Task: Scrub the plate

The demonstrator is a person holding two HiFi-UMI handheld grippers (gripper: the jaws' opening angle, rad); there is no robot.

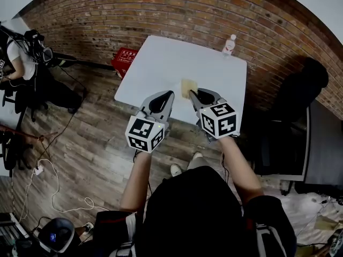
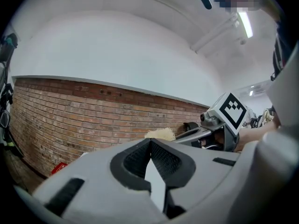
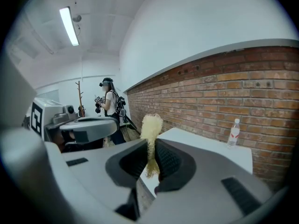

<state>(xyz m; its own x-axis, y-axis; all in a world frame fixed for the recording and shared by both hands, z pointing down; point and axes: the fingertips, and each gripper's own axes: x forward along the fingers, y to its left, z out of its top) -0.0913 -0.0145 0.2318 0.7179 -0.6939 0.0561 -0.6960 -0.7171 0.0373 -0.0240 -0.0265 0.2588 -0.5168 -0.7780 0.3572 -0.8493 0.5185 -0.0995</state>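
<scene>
Fronting brick wall (image 1: 161, 9), white table (image 1: 161, 68), right tongs (image 1: 193, 94) pinching probable sponge (image 3: 151, 125)

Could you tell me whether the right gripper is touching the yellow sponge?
Touching. The right gripper view shows the right gripper pinching the yellow sponge.

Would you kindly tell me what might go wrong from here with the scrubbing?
1. The right gripper pinches the yellow scrub pad thinly, with much of it sticking past the jaws; under pressure it may fold or slip out.
2. The left gripper is shut on nothing and no plate shows on the white table, so a plate would likely slide unsteadied.
</scene>
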